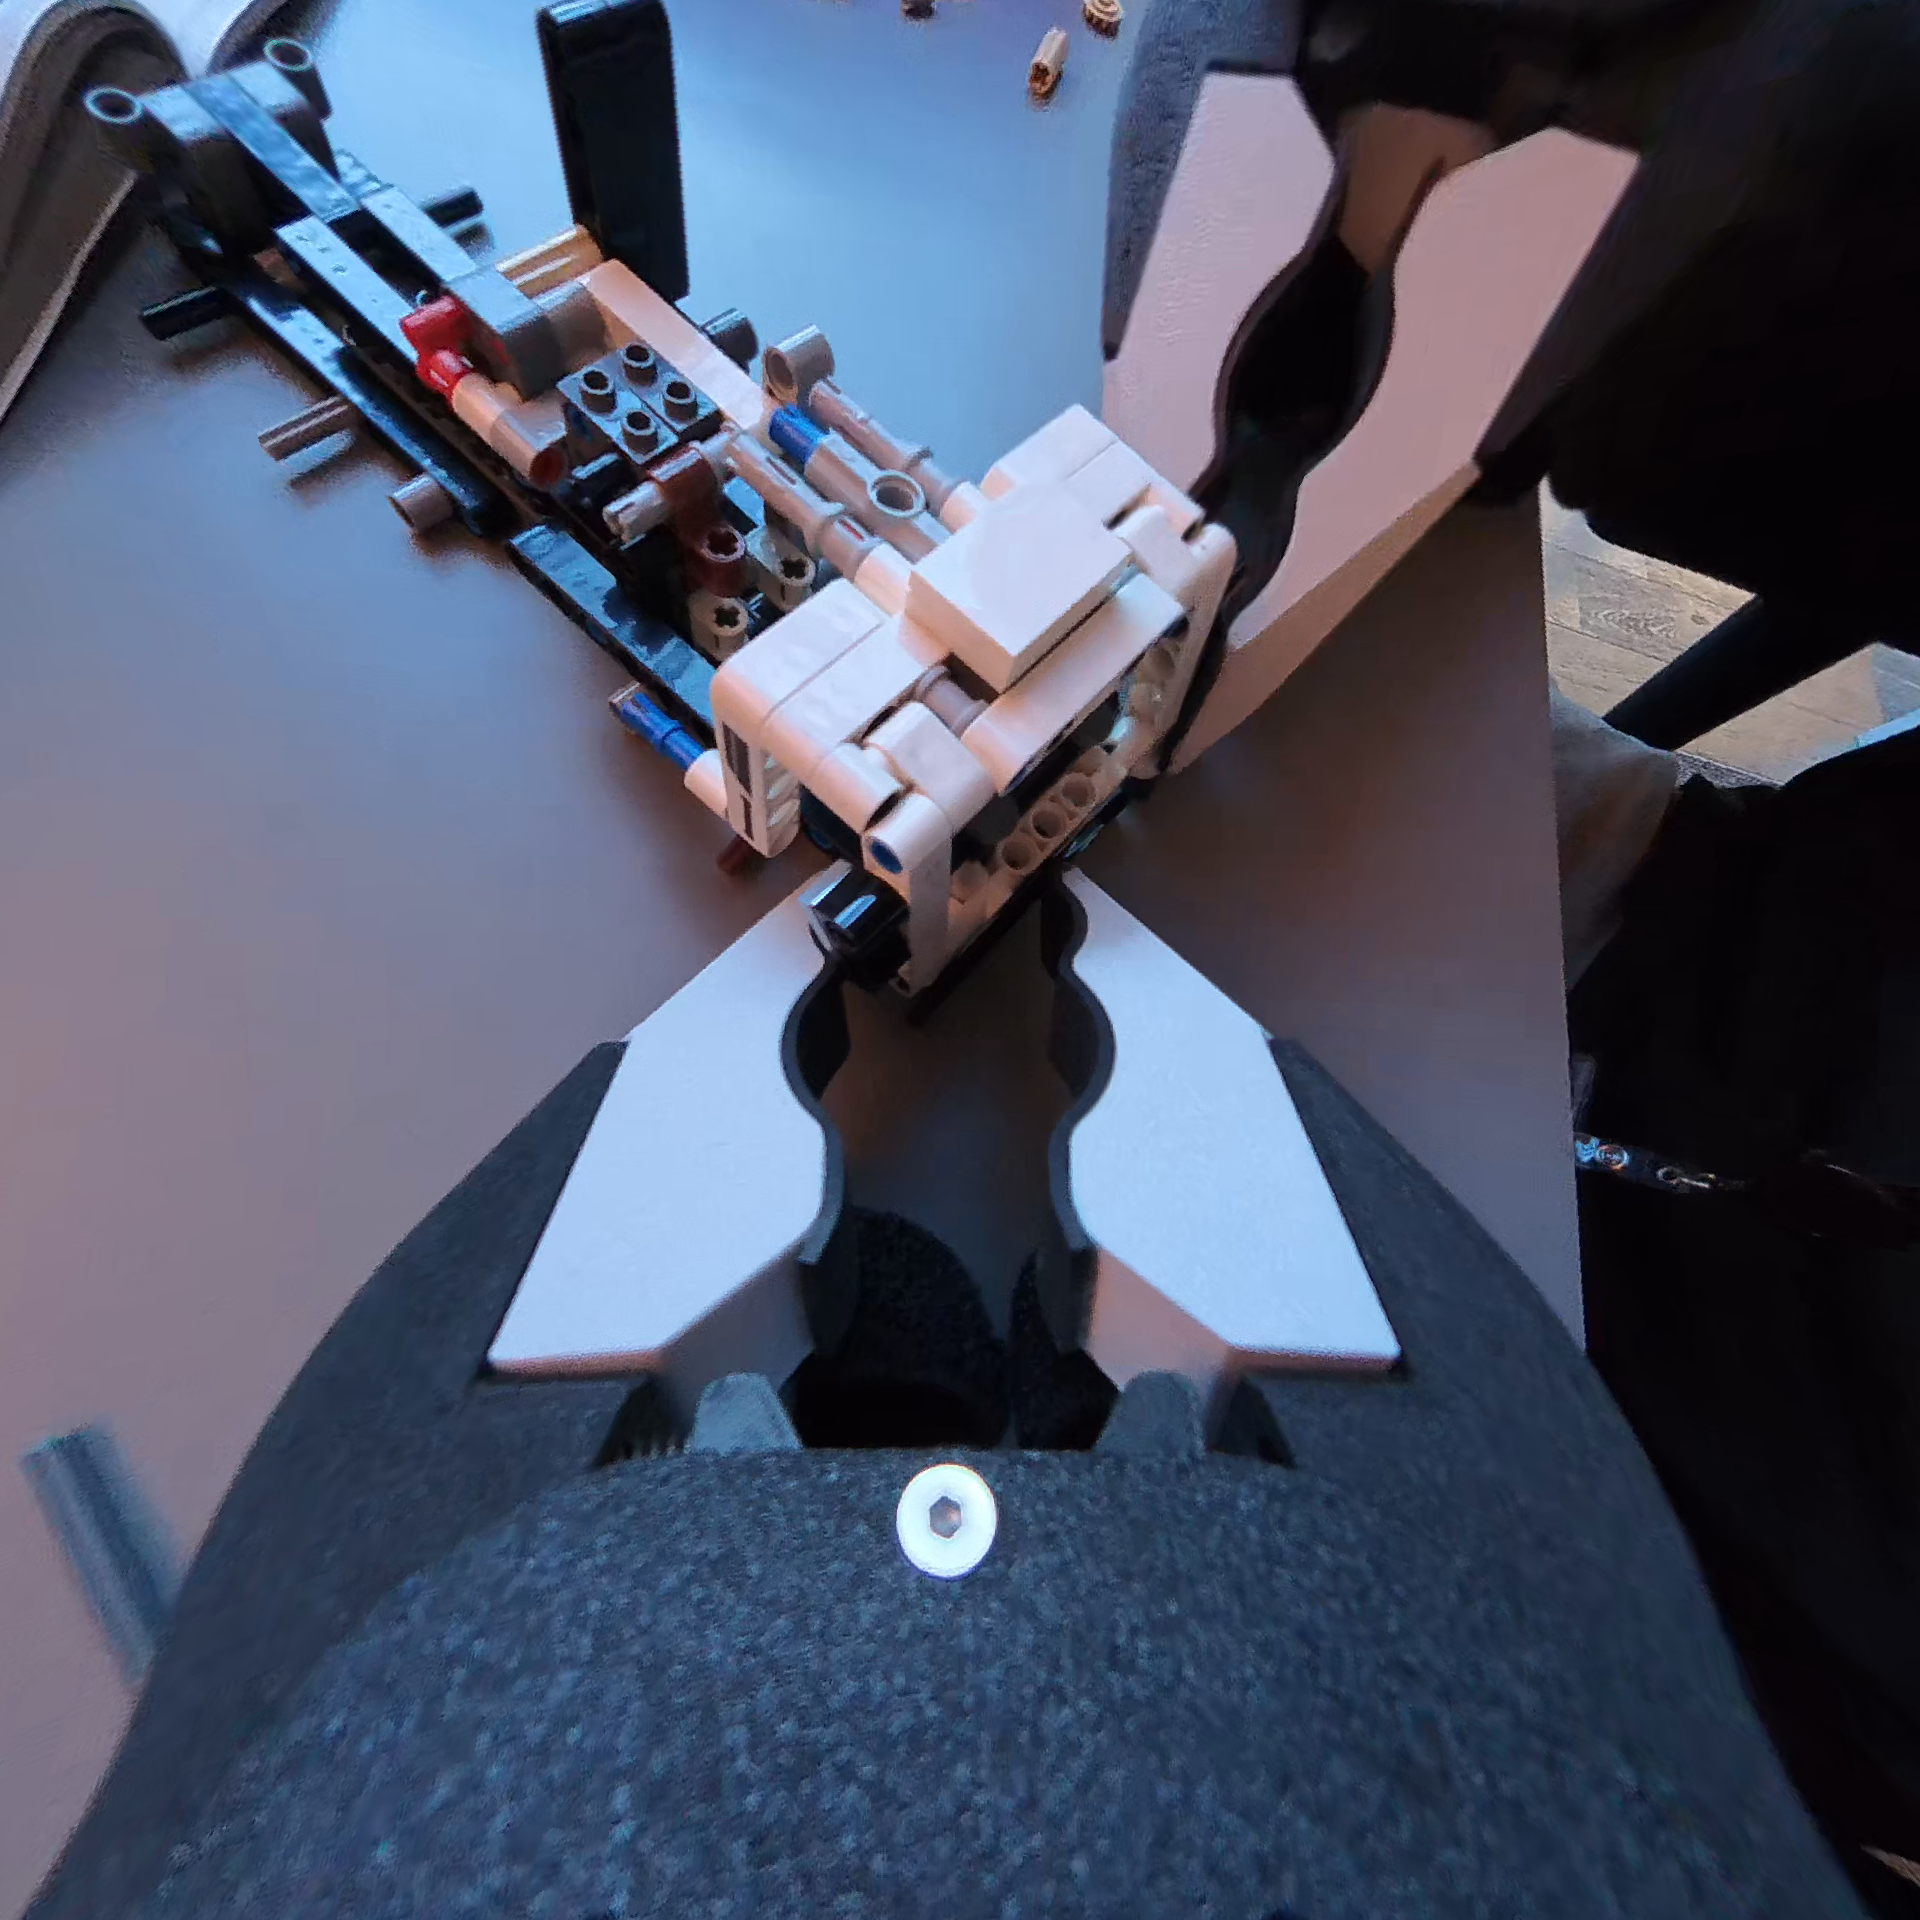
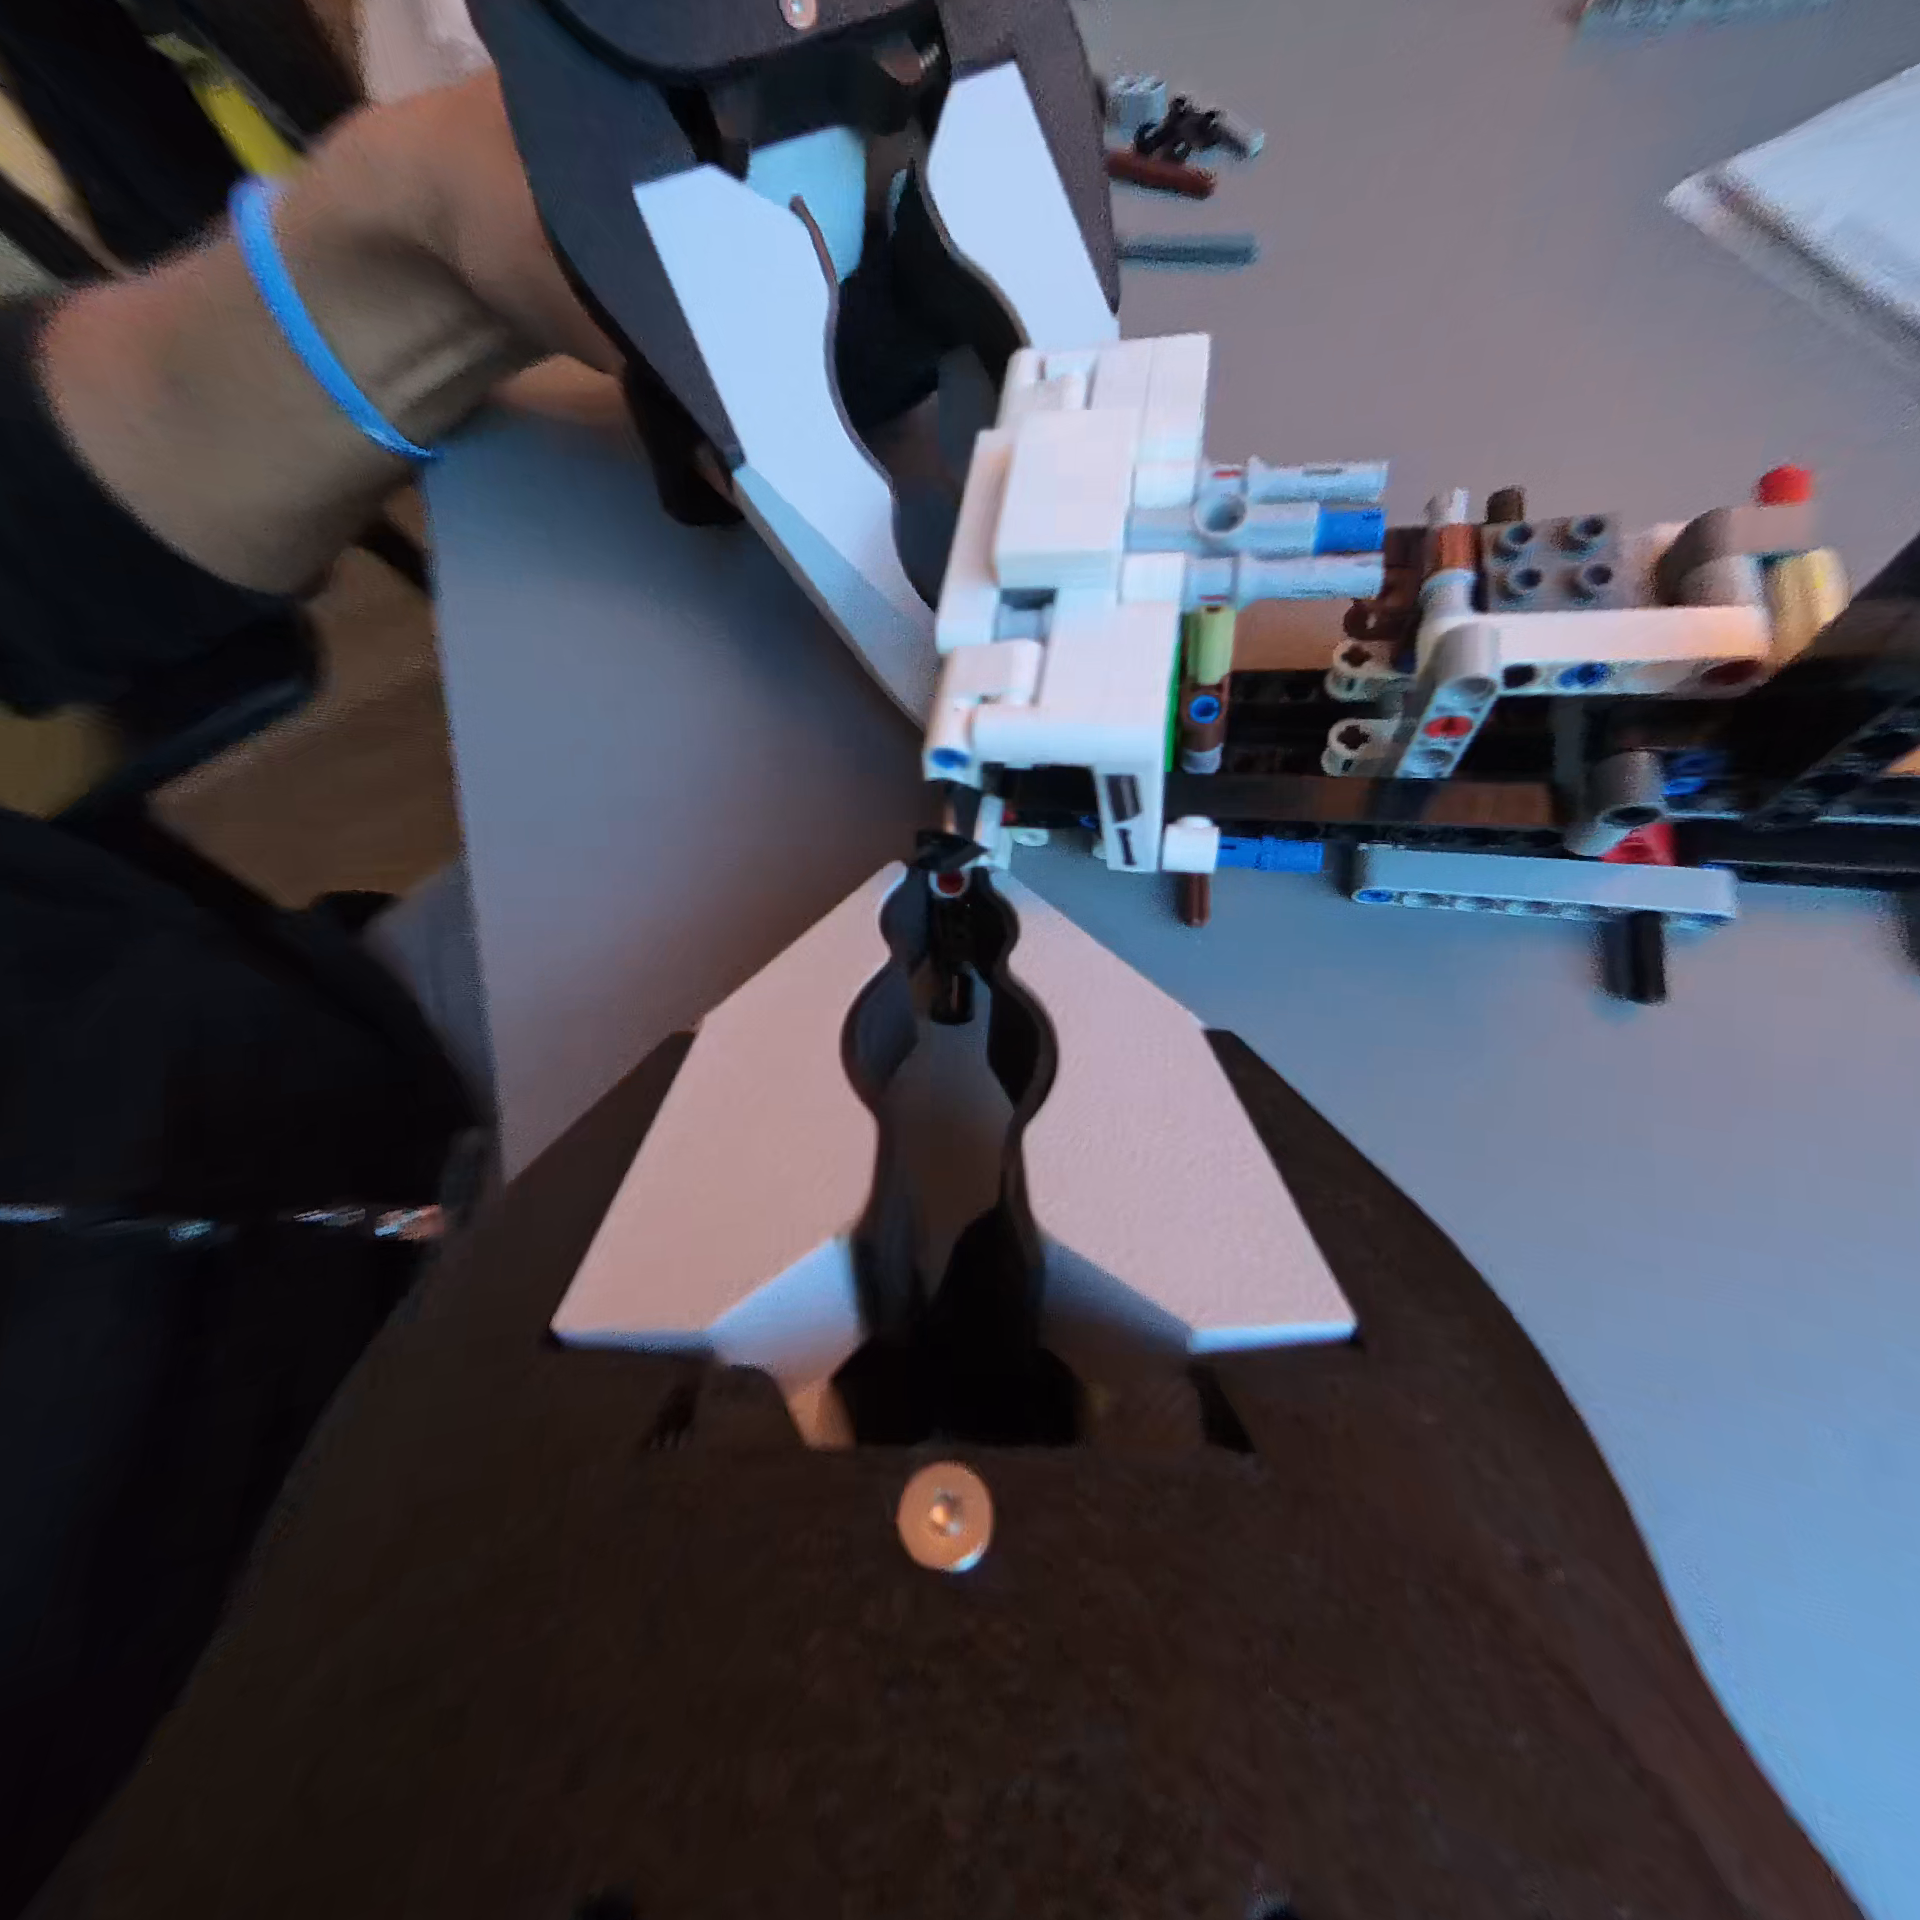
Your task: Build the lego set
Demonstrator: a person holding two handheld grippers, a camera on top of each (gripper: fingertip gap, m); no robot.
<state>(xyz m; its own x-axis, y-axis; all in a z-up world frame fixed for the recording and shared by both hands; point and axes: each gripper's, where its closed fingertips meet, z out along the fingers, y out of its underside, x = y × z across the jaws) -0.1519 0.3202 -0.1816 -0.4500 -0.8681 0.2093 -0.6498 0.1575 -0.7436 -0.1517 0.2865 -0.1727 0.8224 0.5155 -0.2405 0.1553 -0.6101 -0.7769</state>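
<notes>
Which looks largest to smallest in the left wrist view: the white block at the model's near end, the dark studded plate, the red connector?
1. White block, though nearness to the camera enlarges it.
2. Dark studded plate.
3. Red connector.

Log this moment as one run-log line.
left tool: open, around model's white front block | right tool: shut on small black piece, at block's lower edge | model on table

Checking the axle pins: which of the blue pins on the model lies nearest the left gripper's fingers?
The blue pin end in the white front block's lower corner, just ahead of the left gripper. The other blue pins sit farther back along the model.
</notes>
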